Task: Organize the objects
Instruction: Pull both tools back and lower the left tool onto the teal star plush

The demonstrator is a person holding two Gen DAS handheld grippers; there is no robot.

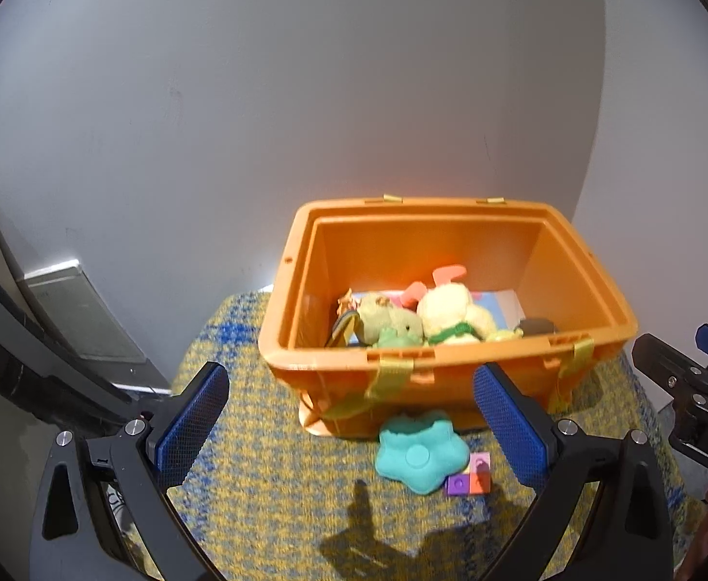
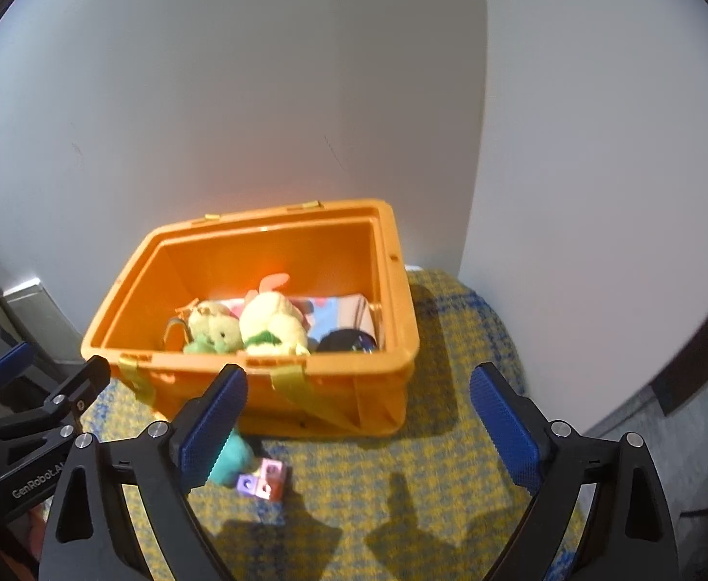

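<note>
Plain white walls meet in a corner behind a yellow-and-blue woven rug (image 1: pixel 276 494), and an orange bin (image 1: pixel 591 285) sits at the rug's far edge, pushed up toward that corner. It's already got plush toys (image 1: pixel 451 314) piled in the bottom, so I'd guess most of the tidying is done.

Two stragglers are out on the rug, right against the bin's near wall: a teal star (image 1: pixel 419 455) and a small block (image 1: pixel 472 474) of purple and pink squares touching the star's right side. They look like the next things to go in.

Left gripper (image 1: pixel 351 428) is wide open with nothing in it, hanging above the rug and pretty much framing the star, probably lining up for it. Right gripper (image 2: pixel 359 428) is also spread open and empty, hovering over the rug in front of the bin's right half, with the block just inside its left finger.

The star is chunky and the block is tiny, so grabbing one may nudge the other.
</note>
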